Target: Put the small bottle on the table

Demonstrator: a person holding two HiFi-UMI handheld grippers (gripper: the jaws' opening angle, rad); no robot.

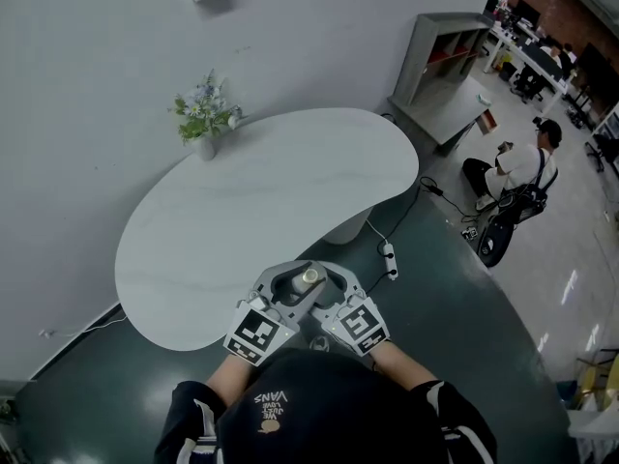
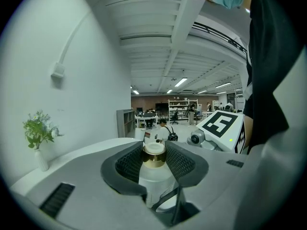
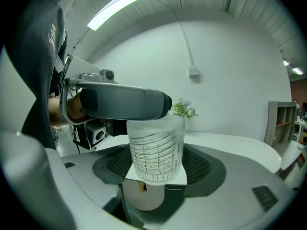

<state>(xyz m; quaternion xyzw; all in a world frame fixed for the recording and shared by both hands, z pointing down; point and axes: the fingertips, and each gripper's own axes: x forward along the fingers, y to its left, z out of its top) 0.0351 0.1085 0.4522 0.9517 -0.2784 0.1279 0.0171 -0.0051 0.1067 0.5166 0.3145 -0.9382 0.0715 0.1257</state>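
Small bottle [image 1: 309,276] is in the air at lower centre of the head view, right at the near edge of the white counter [image 1: 242,211], not set down yet. It's upright: white cap and gold collar on top, frosted body with printed lines below.

Left gripper [image 2: 156,148] is clamped on it. In the left gripper view both ribbed pads press the shoulder just under the gold collar.

Right gripper [image 3: 157,158] comes in from the other side, lower down. In the right gripper view its jaws stand wide with the bottle's lower body between them. The pads sit right at the bottle's sides, but I cannot tell whether they press it or only flank it. One finger of the left gripper crosses above the bottle in that view.

The counter top looks bare apart from a small vase of flowers [image 1: 203,119] at its far end, upper left of the head view and well apart from the grippers.

I read the step in hand as carry and approach — bottle gripped, placing not begun.

For the next move I'd bring both grippers forward, up the frame, until the bottle is over bare counter and well inside the edge. Then I'd lower it upright until the base sits flat, open the jaws, and back straight off. The main risk I see is a tip-over — the left grip is high on the bottle, and a pad could drag it on release.
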